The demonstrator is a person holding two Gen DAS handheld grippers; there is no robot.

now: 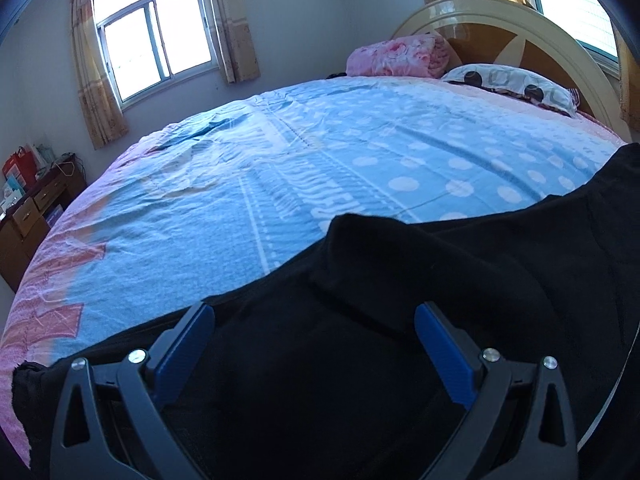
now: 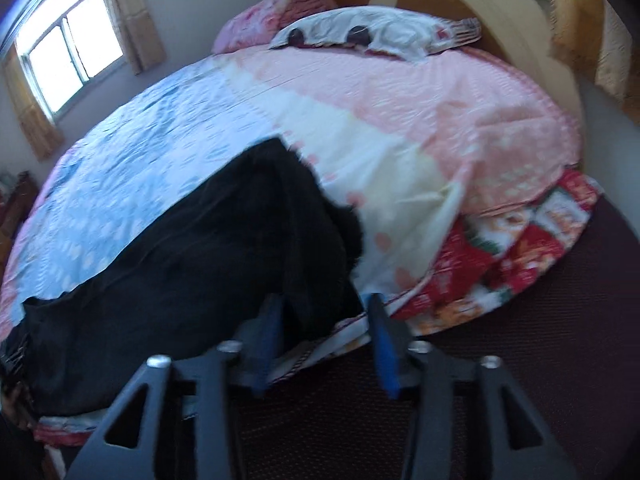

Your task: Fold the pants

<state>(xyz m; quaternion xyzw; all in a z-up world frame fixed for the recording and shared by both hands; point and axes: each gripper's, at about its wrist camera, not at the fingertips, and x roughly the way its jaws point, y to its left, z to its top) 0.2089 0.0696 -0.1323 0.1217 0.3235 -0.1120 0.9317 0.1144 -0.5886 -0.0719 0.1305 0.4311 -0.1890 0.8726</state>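
Black pants [image 1: 420, 280] lie along the near edge of the bed, with a raised fold in the middle. My left gripper [image 1: 314, 320] is open wide just above the black cloth, its blue pads [image 1: 436, 340] on either side and holding nothing. In the right wrist view the pants [image 2: 192, 264] stretch from the left edge toward the bed's middle. My right gripper [image 2: 324, 320] is open at the bed's near edge, its jaws on either side of the pants' nearest end. That view is blurred.
The bed has a blue dotted and pink cover [image 1: 320, 160]. A patterned pillow [image 1: 516, 84] and a pink folded blanket [image 1: 396, 56] lie by the headboard [image 1: 520, 20]. A wooden dresser [image 1: 32, 212] stands at the left wall. A red patterned blanket [image 2: 520, 248] hangs over dark floor [image 2: 540, 340].
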